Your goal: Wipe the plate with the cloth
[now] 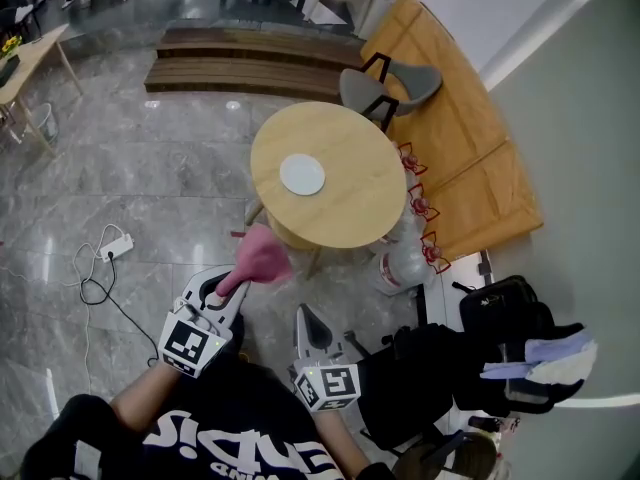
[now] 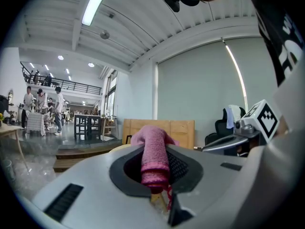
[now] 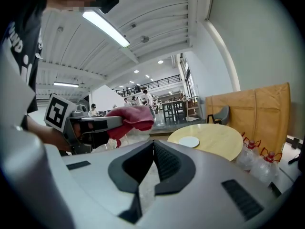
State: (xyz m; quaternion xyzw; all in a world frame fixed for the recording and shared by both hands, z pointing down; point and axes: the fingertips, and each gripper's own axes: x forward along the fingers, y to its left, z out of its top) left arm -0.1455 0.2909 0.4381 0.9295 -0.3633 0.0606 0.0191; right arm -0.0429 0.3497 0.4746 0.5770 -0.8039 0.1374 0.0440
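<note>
Head view: the left gripper is pinching a pink cloth at its jaw tips. The right gripper is sitting just beside it. The plate is lying on the round counter, well ahead of both jaws.

Left gripper view: the jaws are clamping the cloth, which is bulging out between them.

Right gripper view: the jaws are meeting with nothing between them. The plate is lying ahead and slightly right of them, and the cloth is hanging to their left.
</note>
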